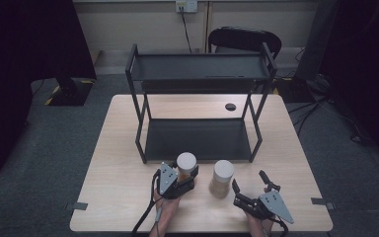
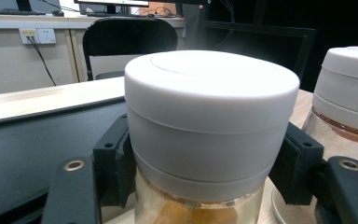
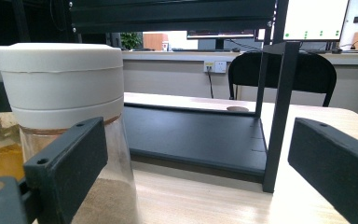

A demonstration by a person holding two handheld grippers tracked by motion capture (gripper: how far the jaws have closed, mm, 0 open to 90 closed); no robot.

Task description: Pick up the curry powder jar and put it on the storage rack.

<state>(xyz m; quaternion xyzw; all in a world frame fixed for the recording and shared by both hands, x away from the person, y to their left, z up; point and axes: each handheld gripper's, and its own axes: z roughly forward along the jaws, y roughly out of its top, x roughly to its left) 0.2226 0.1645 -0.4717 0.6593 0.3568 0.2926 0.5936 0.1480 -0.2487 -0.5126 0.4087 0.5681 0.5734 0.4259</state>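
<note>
On the counter, left to right:

Counter (image 1: 118, 197): pale wood, bearing a black two-tier rack at the back and two jars near the front edge.

Left gripper (image 1: 186, 174): held in the person's left hand at the near edge, left of centre; its fingers (image 2: 114, 161) are closed against the left jar, one pad on each side, pressing just below the white lid.

Left jar (image 1: 186, 165): upright on the counter just in front of the rack's lower shelf, clear-walled with amber contents and a white lid (image 2: 209, 100); it sits between the left gripper's fingers, and the left gripper view shows it held tight at the neck.

Right jar (image 1: 222, 178): upright, just beside the left jar and apart from it, with a white lid and pale sandy contents; it stands free, with nothing gripping it.

Right gripper (image 1: 250, 183): held in the person's right hand at the near edge, right of centre; its fingers (image 3: 72, 158) stand wide apart and hold nothing. In the right gripper view the right jar stands beyond the left finger, not between the pads.

Rack (image 1: 197, 140): black metal, lower shelf flat on the counter, upper shelf on four posts, both shelves bare.

Chair (image 1: 244, 39): black, behind the counter's far edge.
</note>
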